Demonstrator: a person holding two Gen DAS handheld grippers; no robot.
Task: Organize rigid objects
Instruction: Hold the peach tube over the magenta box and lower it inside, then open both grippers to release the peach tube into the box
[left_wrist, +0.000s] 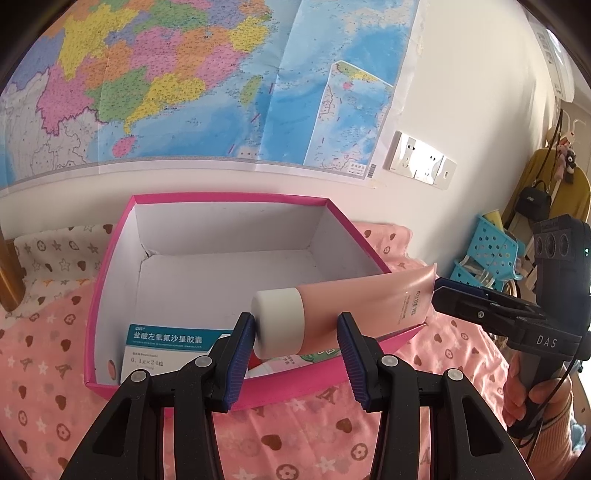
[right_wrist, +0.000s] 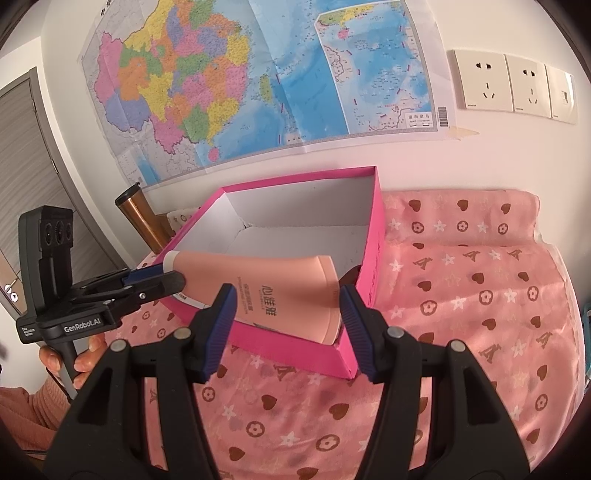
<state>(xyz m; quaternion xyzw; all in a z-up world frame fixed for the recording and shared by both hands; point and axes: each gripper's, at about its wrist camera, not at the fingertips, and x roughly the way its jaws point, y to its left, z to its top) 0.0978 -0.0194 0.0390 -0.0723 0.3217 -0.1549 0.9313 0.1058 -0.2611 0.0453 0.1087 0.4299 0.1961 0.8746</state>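
A pink tube with a white cap (left_wrist: 332, 306) hangs over the near right part of the open pink box (left_wrist: 110, 266). My left gripper (left_wrist: 295, 339) has its jaws around the cap, the left pad touching it and a gap showing at the right pad. My right gripper (right_wrist: 284, 314) has its jaws around the tube's flat crimped end (right_wrist: 295, 295), with small gaps on both sides. A white and teal medicine carton (left_wrist: 162, 347) lies inside the box at its near left. The right gripper shows in the left wrist view (left_wrist: 443, 291) at the tube's end.
The box (right_wrist: 365, 258) sits on a bed with a pink patterned cover (right_wrist: 461, 314). A map (left_wrist: 184, 81) and wall sockets (right_wrist: 509, 85) are on the wall behind. A brown flask (right_wrist: 142, 218) stands left of the box. Blue baskets (left_wrist: 487, 254) stand to the right.
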